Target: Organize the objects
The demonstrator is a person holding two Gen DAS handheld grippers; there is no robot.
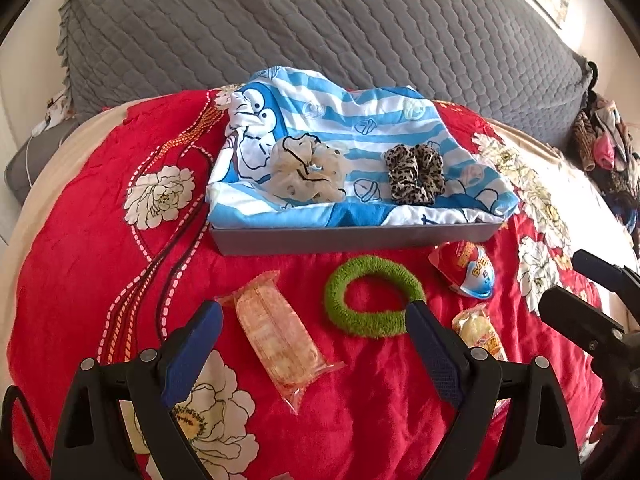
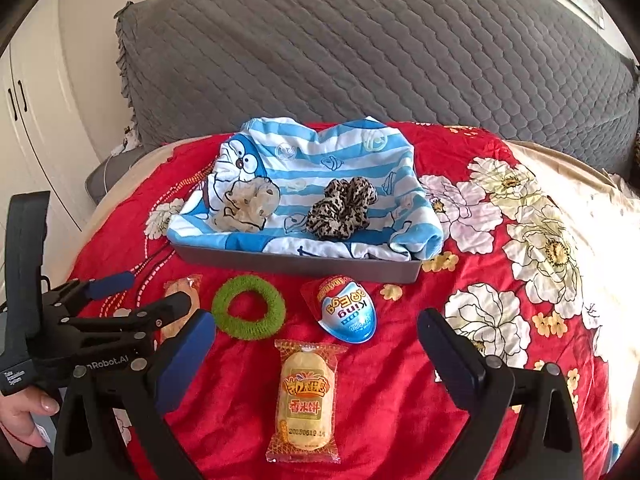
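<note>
1. Your left gripper [image 1: 314, 320] hangs wide open and empty over the green tie [image 1: 372, 296].
2. Your right gripper [image 2: 316, 334] gapes empty above a snack [image 2: 306, 400].
3. Two scrunchies already sit in the tray [image 2: 300, 266] (likely hair things belong there).

Tray [image 2: 296, 266] sits mid-bed on the bedspread [image 2: 400, 400], headboard cushion [image 2: 360, 40] behind it. Cartoon cloth [image 2: 320, 156] lines the tray & spills over its rim. On the cloth: sheer scrunchie [image 2: 248, 208] at left, leopard scrunchie [image 2: 340, 208] at right, well apart. In front of tray, L to R: clear-wrapped snack [image 1: 280, 340], terry hair ring [image 2: 249, 307], egg-shaped packet [image 2: 347, 310]. Rice cracker pack [image 2: 306, 400] lies nearest, just before the egg packet. Clothes pile [image 1: 608, 148] at bed's far right edge.
</note>
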